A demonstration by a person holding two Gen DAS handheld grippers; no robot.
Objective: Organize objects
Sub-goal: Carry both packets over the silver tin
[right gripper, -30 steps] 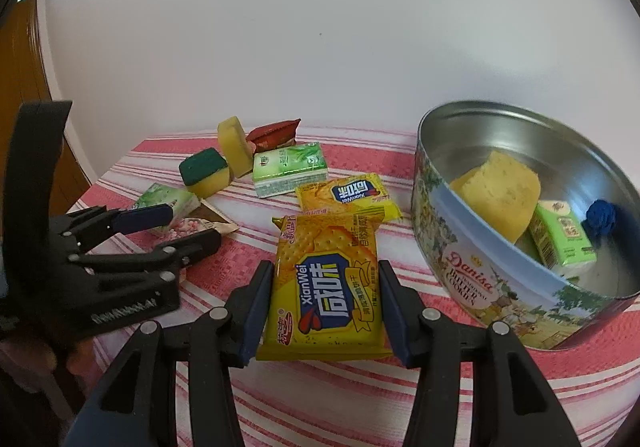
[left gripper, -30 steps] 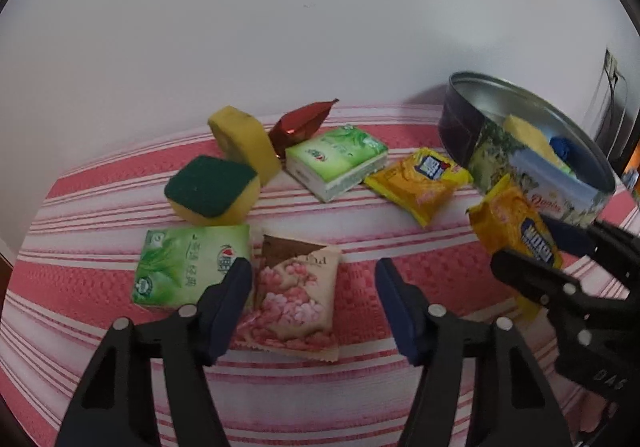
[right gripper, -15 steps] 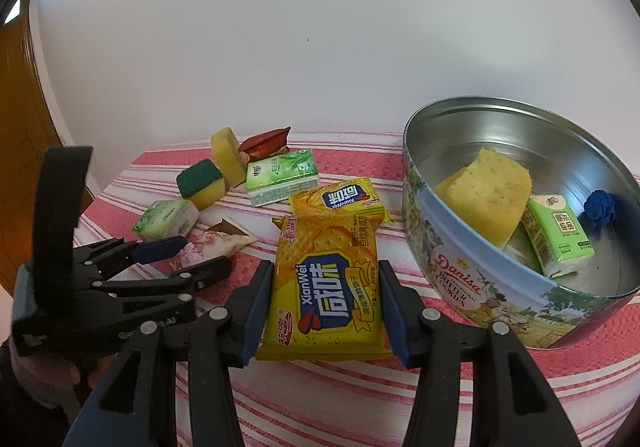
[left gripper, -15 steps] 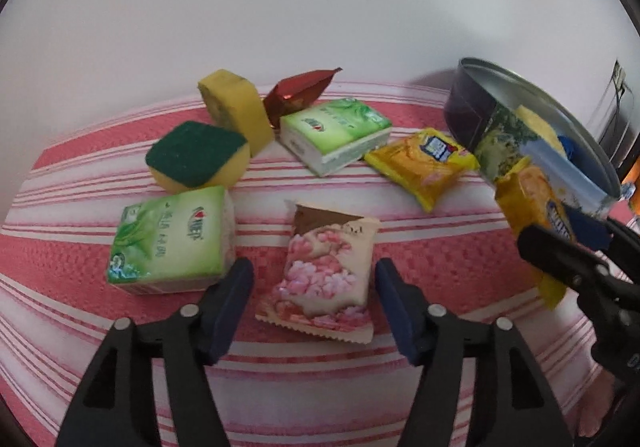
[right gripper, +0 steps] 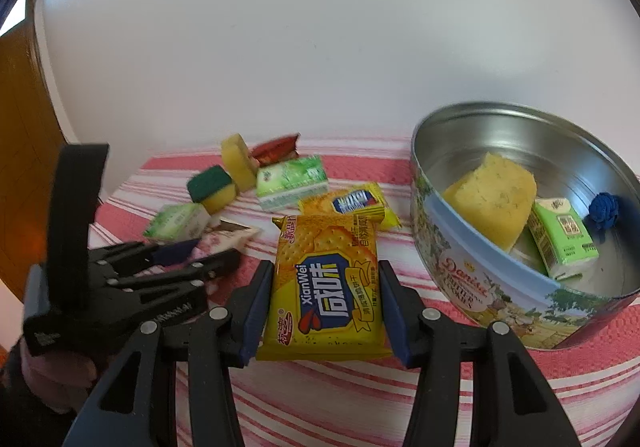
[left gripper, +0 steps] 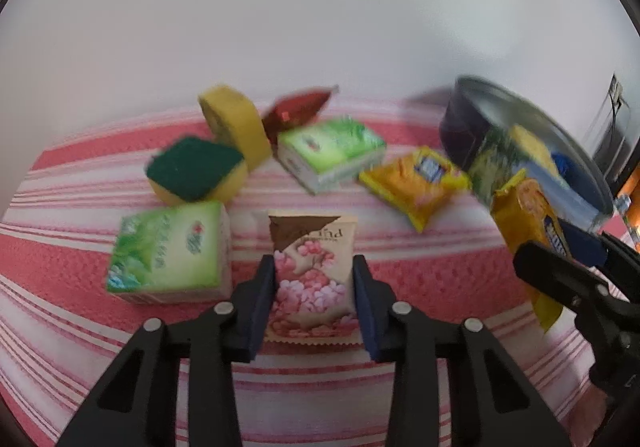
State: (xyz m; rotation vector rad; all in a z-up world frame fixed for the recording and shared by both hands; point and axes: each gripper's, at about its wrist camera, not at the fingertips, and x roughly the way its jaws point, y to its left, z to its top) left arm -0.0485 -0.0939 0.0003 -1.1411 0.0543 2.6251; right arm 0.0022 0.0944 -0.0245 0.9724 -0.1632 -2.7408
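Right gripper (right gripper: 325, 297) pinches cracker pack (right gripper: 326, 283), clear of cloth; tin (right gripper: 480, 287) next. Left gripper (left gripper: 314, 293) fingers flank pink sachet (left gripper: 312, 279), seemingly touching; lift follows.

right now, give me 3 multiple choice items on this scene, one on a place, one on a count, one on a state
1. Where is the blue ball?
A. inside the cookie tin
B. on the striped cloth
C. beside the green sponge

2. How many green tissue packs lie on the cloth, outside the tin?
A. one
B. two
C. four

3. What does the right gripper hold?
A. nothing
B. a sponge
C. the yellow cracker packet

Answers: 1 A, it rests against the tin's inner wall. 2 B, one near, one farther. 3 C, both fingers press the packet's sides.
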